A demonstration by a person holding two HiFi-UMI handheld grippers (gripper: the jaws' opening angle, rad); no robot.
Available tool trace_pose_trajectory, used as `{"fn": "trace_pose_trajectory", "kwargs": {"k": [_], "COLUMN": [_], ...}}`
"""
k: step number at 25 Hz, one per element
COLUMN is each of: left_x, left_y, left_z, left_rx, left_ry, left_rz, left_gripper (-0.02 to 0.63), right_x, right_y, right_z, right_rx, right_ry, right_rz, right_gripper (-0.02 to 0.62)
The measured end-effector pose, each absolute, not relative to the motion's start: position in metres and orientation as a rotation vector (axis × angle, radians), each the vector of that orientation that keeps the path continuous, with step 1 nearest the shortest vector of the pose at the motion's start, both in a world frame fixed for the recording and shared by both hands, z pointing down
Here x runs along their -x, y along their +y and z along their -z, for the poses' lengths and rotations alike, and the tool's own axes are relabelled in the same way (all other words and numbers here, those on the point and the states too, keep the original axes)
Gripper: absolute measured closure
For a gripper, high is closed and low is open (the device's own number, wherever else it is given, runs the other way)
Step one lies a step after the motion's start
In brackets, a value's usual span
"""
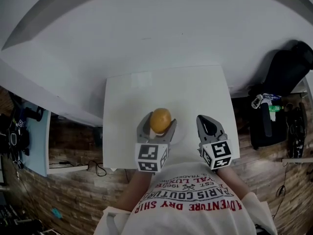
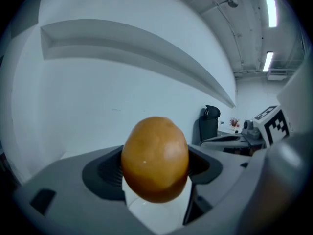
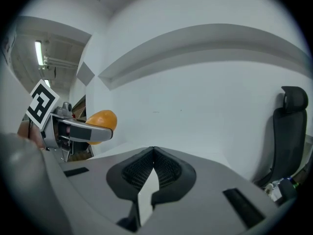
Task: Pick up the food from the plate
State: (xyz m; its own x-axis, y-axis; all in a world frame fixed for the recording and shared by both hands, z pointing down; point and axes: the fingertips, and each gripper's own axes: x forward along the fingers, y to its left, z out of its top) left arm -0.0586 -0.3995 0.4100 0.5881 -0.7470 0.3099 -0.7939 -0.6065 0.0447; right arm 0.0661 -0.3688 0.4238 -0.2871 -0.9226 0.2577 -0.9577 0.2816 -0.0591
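The food [image 1: 160, 120], a smooth orange-brown oval, sits clamped between the two jaws of the left gripper [image 1: 159, 124]. In the left gripper view it fills the gap, with a dark ribbed pad pressed against each of its sides. The jaws stand wide around it. It hangs over the near part of the white table [image 1: 166, 89], and the white plate [image 1: 180, 132] shows just beneath it and to its right. It appears raised off the plate, though the head view alone cannot confirm a gap.

The left gripper reaches forward from the person's body, close in front of the chest, and its marker cube [image 1: 151, 156] faces up towards the head camera. The bare left forearm [image 1: 134, 190] runs back under the white printed shirt [image 1: 195, 204].

The right gripper [image 1: 207, 121] is held level beside it, a little apart and over the table's near right edge, with its own marker cube [image 1: 216, 154] just behind the jaws. Its jaws are pressed together tip to tip with nothing between them. From its camera the food shows off to the left, with a left jaw across it.
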Motion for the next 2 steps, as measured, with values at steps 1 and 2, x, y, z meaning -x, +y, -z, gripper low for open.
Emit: {"fn": "trace_pose_trajectory", "kwargs": {"k": [1, 2], "left_x": [0.0582, 0.0578], "left_y": [-0.3999, -0.4003], "left_z": [-0.4103, -0.4106], "left_rx": [-2.636, -2.635], "left_ry": [-1.294, -1.295], "left_rz": [-0.391, -0.392], "left_gripper": [0.245, 0.245], "right_x": [-0.0667, -0.0674], "right_y": [-0.3692, -0.3695], "right_z": [-0.4234, -0.4231], "right_rx": [-1.759, -1.758], "right_ry": [-2.372, -2.372], "right_rz": [-0.300, -0.298], "right_gripper": [0.583, 0.583]}}
